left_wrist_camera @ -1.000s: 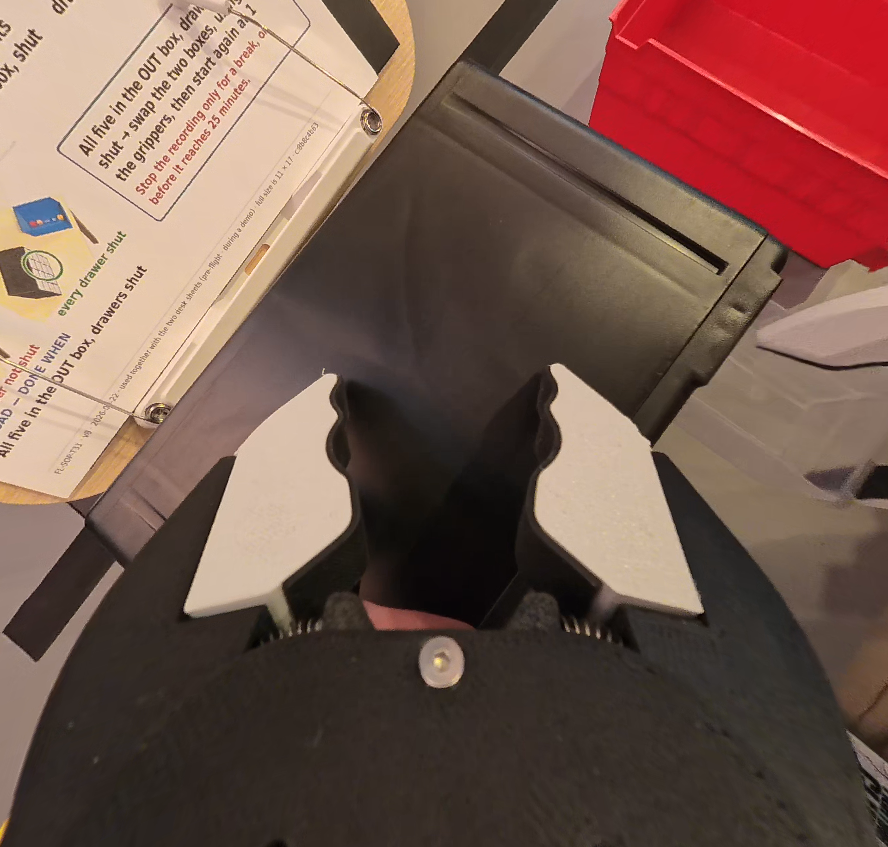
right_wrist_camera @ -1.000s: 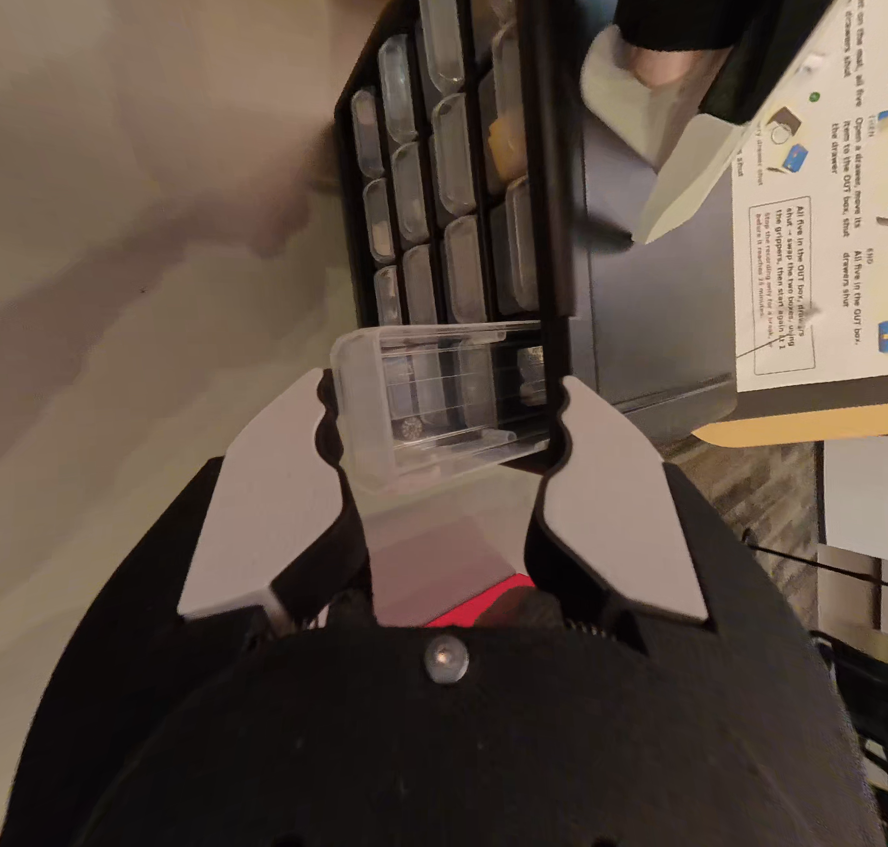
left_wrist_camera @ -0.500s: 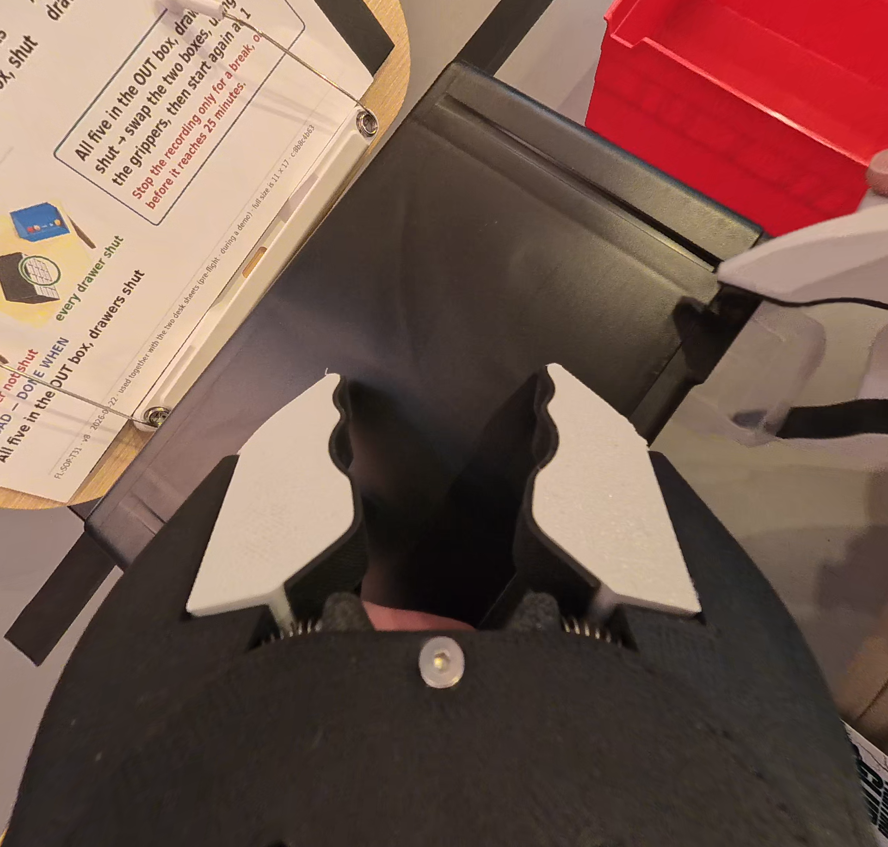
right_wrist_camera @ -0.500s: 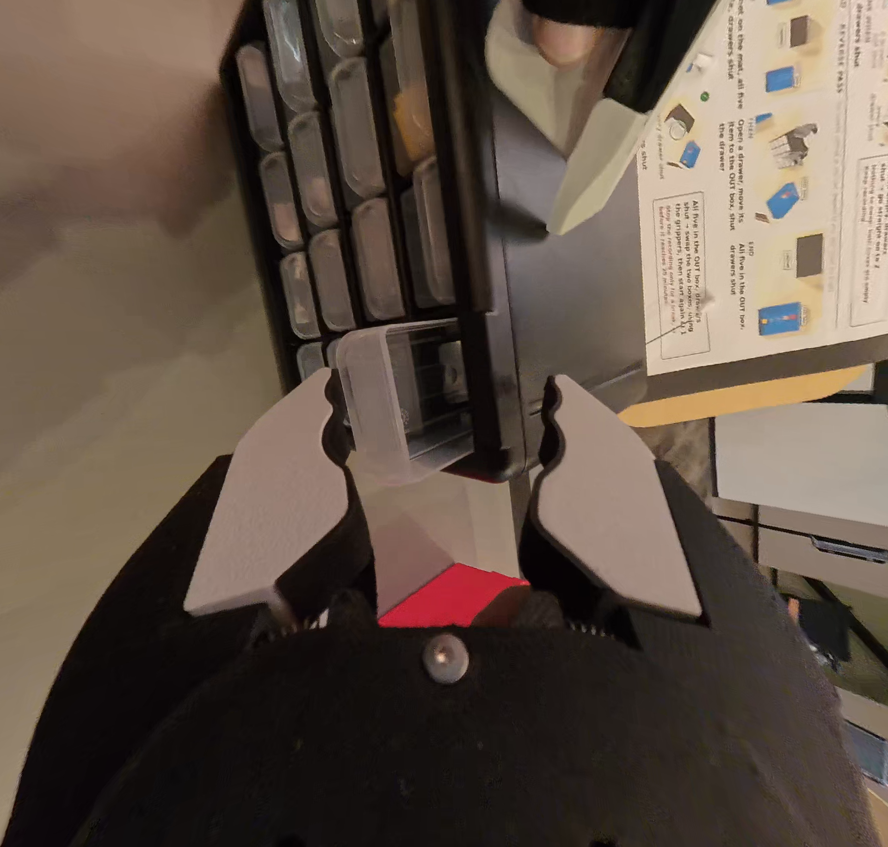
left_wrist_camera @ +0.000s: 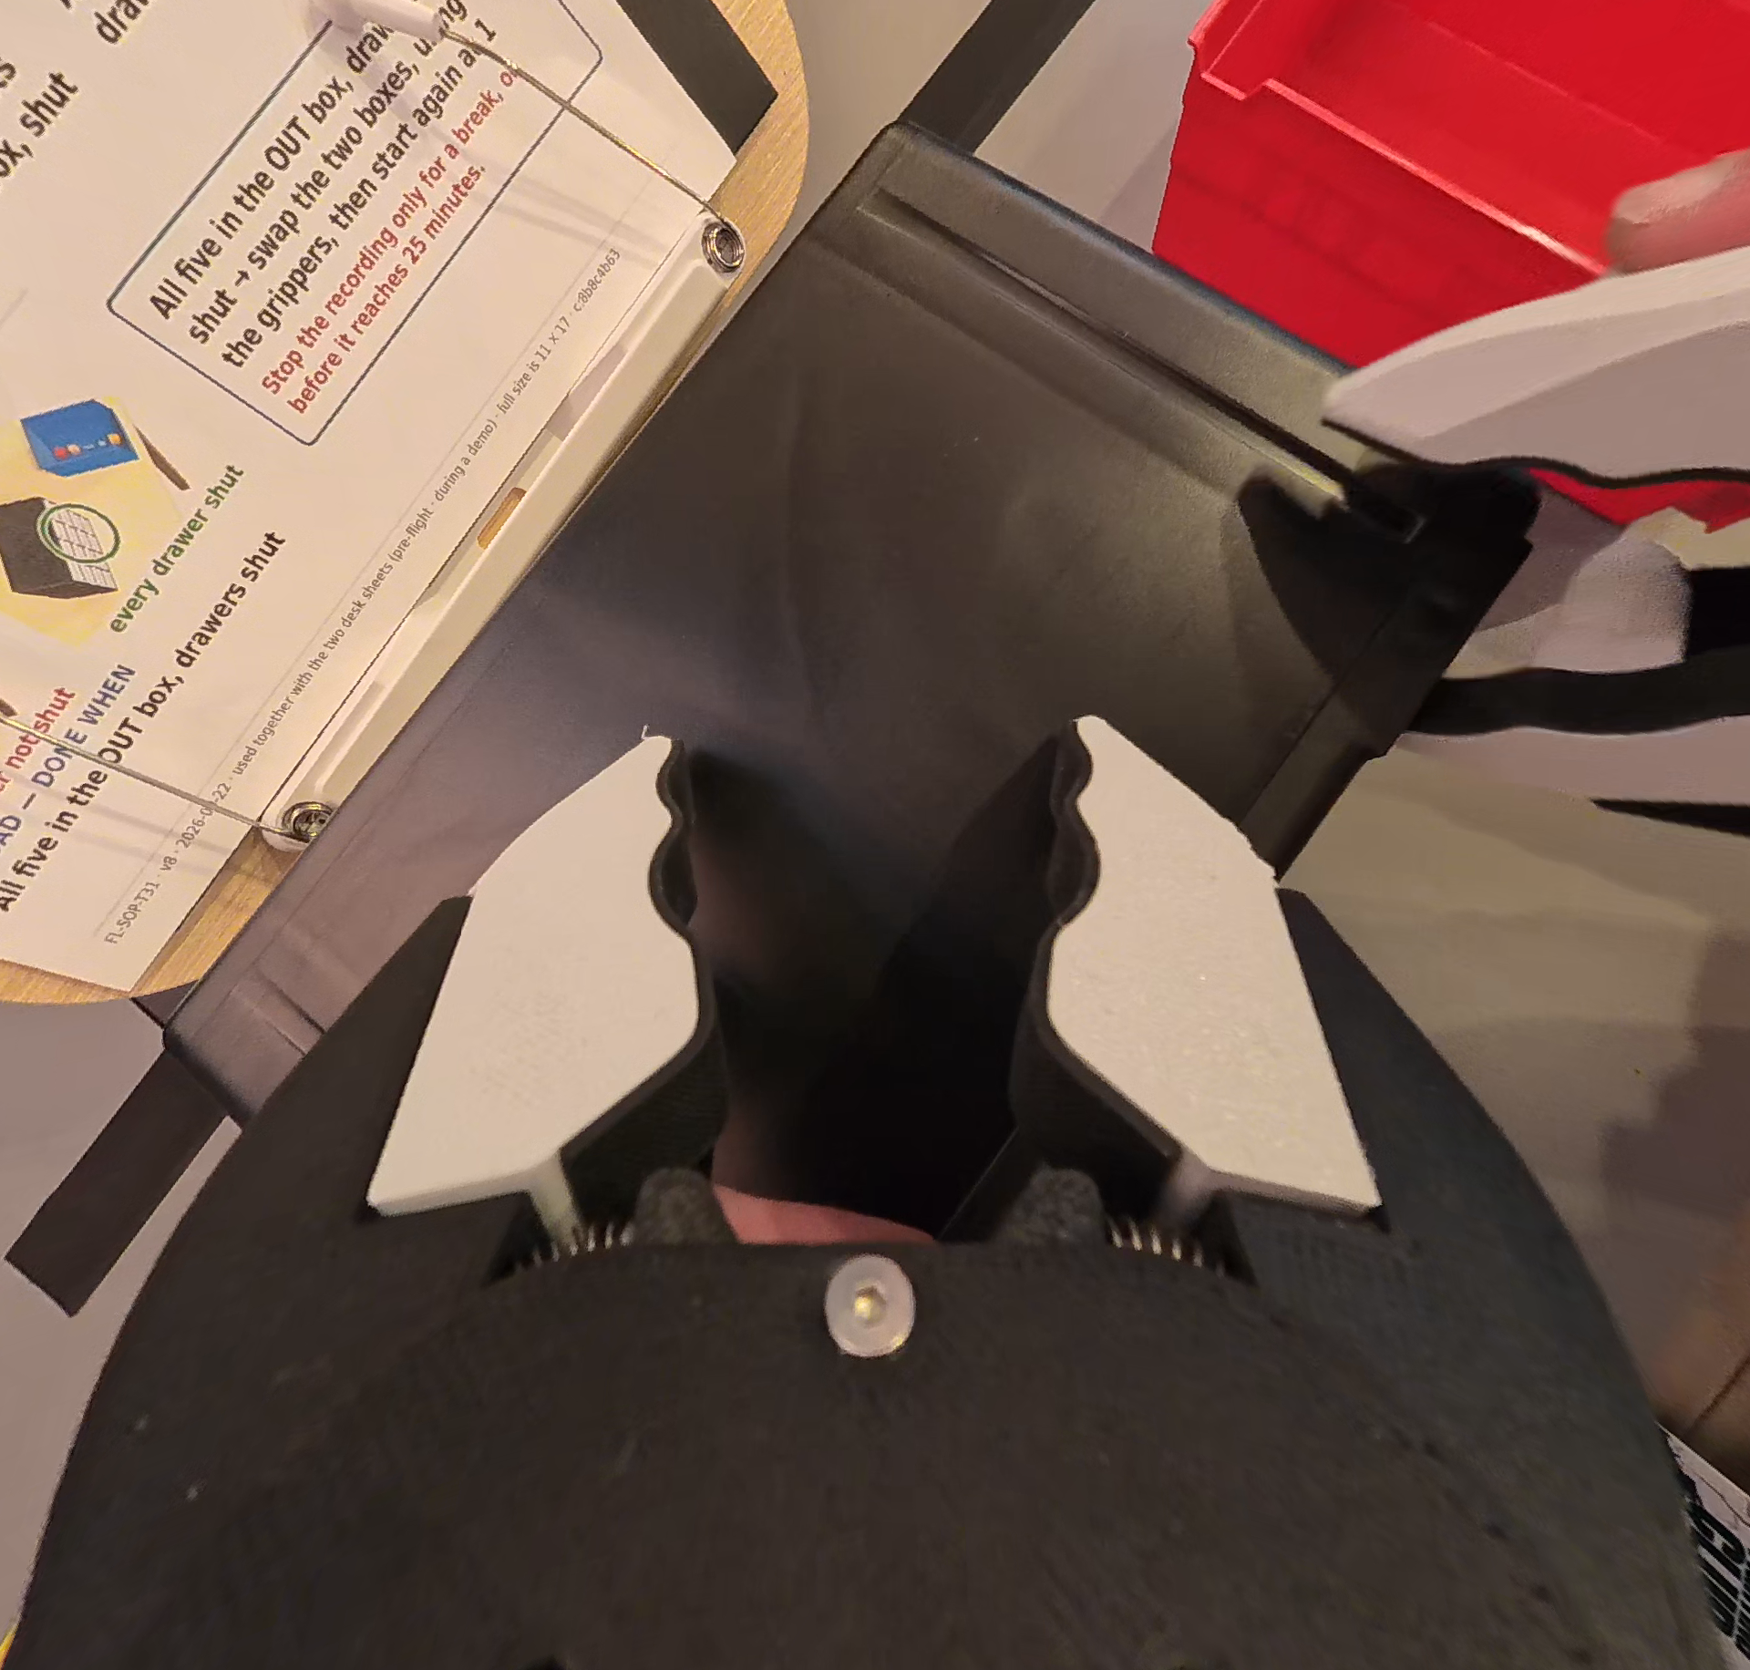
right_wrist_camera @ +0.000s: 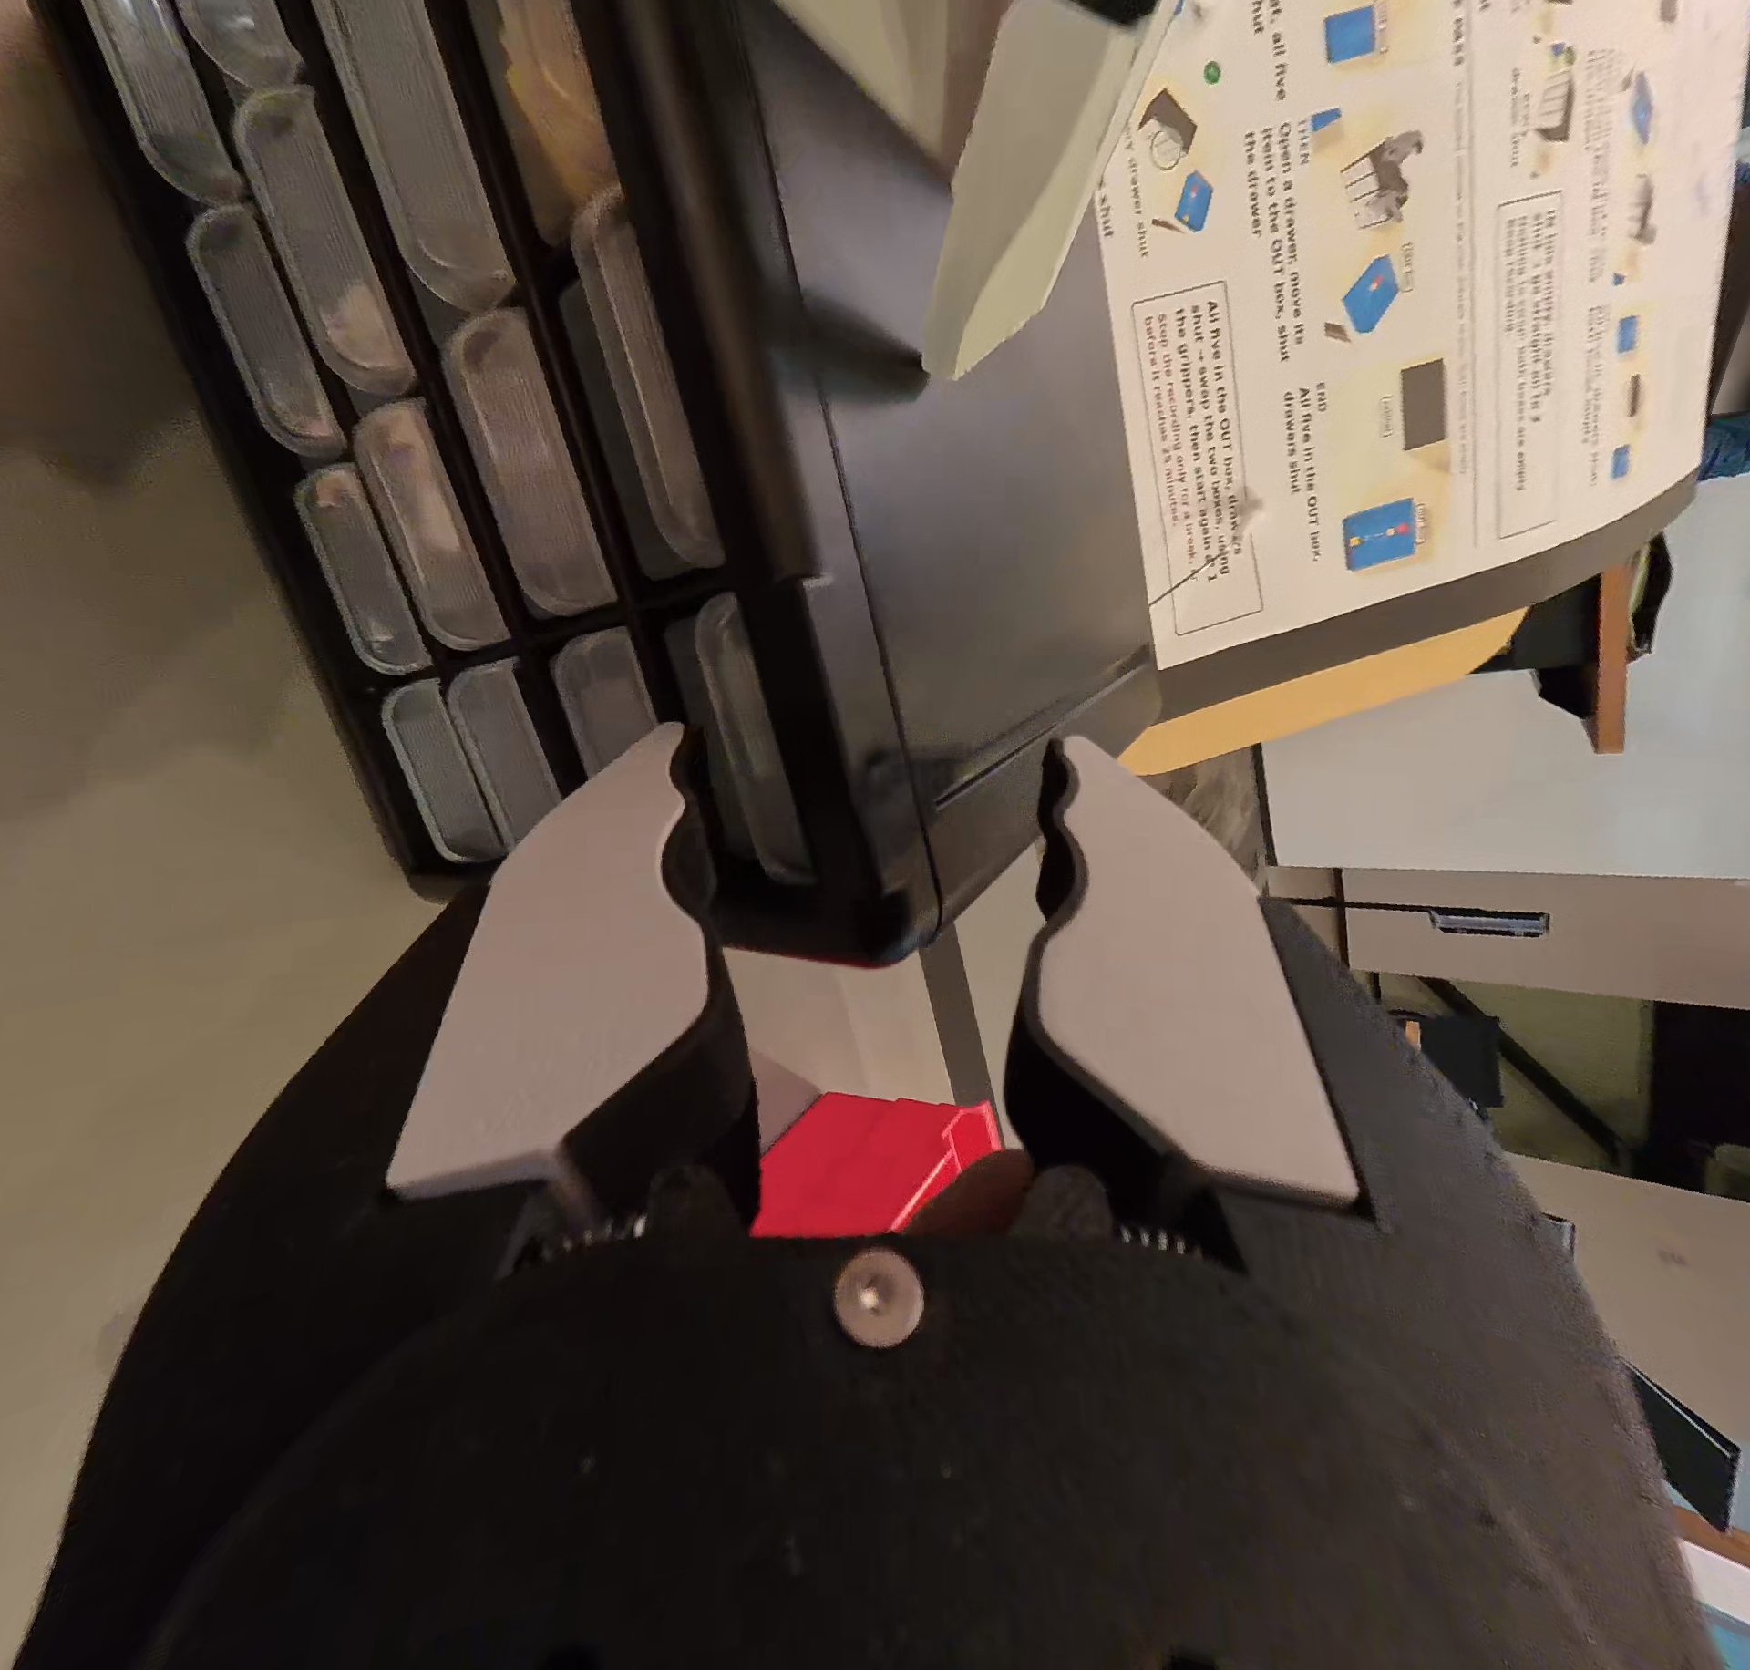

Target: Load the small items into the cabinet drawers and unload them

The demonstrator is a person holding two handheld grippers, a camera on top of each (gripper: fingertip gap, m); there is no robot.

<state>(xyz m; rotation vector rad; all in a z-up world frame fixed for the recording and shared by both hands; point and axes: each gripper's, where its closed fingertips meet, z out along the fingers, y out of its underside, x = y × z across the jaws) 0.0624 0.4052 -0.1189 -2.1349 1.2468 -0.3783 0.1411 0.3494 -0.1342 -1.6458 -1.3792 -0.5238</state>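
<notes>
The black cabinet (left_wrist_camera: 947, 488) lies under my left gripper (left_wrist_camera: 871, 772), which is open and empty just above its flat top. In the right wrist view the cabinet (right_wrist_camera: 947, 535) shows its front with several clear drawers (right_wrist_camera: 473, 441). My right gripper (right_wrist_camera: 862, 772) is open and straddles the cabinet's near corner. Its left finger (right_wrist_camera: 587, 914) is against the front of the clear corner drawer (right_wrist_camera: 748, 744), which sits in its slot. A yellowish item (right_wrist_camera: 559, 109) shows inside one upper drawer. My right gripper's finger (left_wrist_camera: 1562, 374) shows at the cabinet's corner in the left wrist view.
A red bin (left_wrist_camera: 1420, 157) stands beyond the cabinet; it also shows between my right fingers (right_wrist_camera: 871, 1160). A printed instruction sheet (left_wrist_camera: 284, 299) on a wooden board lies beside the cabinet, also seen in the right wrist view (right_wrist_camera: 1420, 299). My left gripper's finger (right_wrist_camera: 1023, 204) shows above the cabinet top. My left tips are roughly 7 cm from the yellowish item (right_wrist_camera: 559, 109).
The clear drawer that stuck out has slid into the cabinet as my right gripper moved toward it. My left gripper has stayed in place over the top.
</notes>
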